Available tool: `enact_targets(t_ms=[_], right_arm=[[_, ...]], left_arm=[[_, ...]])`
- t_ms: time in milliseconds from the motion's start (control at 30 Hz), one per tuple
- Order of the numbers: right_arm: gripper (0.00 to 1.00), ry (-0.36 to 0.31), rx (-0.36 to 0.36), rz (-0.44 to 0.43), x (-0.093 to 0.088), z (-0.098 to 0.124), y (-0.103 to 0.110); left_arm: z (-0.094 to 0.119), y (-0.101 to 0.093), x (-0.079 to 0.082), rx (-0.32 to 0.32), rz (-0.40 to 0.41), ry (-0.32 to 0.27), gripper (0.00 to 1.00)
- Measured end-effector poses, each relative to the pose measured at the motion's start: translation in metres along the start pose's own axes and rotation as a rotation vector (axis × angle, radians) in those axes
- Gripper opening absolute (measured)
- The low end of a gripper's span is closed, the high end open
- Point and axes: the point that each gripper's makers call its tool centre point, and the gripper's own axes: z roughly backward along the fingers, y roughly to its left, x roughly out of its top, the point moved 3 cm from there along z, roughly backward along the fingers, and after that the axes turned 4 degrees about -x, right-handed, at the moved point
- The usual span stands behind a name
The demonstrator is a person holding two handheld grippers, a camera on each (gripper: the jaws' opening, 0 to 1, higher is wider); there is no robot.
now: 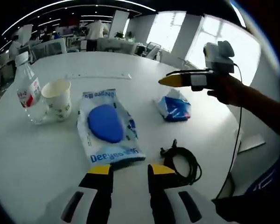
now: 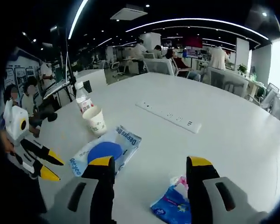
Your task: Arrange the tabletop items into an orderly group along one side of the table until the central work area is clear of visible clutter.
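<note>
A white wipes pack with a blue oval lid (image 1: 109, 126) (image 2: 105, 150) lies flat just ahead of my left gripper (image 1: 130, 170) (image 2: 52, 168), which is open and holds nothing. Beside my left jaw's right side lies a coiled black cable (image 1: 182, 161). A paper cup (image 1: 57, 99) (image 2: 95, 120) and a water bottle (image 1: 27, 88) (image 2: 83, 100) stand together past the pack. My right gripper (image 2: 150, 161) (image 1: 170, 80) hovers wide open over a small blue tissue pack (image 2: 175, 203) (image 1: 174, 106), which sits low between its jaws, apart from them.
A white power strip (image 2: 170, 116) (image 1: 99, 76) lies farther out on the round white table (image 2: 233, 135). A hand (image 1: 228, 88) holds the right gripper. Office desks, chairs and people stand beyond the table.
</note>
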Motion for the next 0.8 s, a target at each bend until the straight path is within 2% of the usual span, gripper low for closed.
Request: enact_targets(t_ms=[200,400,633,800], right_arm=[[0.61,0.031,0.062,0.073,0.006,-0.023,0.002],[0.61,0.043,0.130,0.120,0.016,-0.043,0.006],[0.58,0.057,0.198,0.158,0.025,-0.071,0.014],[0.56,0.083,0.241,0.174,0.022,-0.094,0.023]], left_arm=[[-0.006,0.004,-0.009,0.007,0.137,0.014,0.28],[-0.015,0.008,-0.013,0.002,0.394,-0.002,0.27],[-0.020,0.018,-0.013,0.039,0.420,0.012,0.21],[-0.023,0.021,-0.011,0.028,0.469,0.018,0.21]])
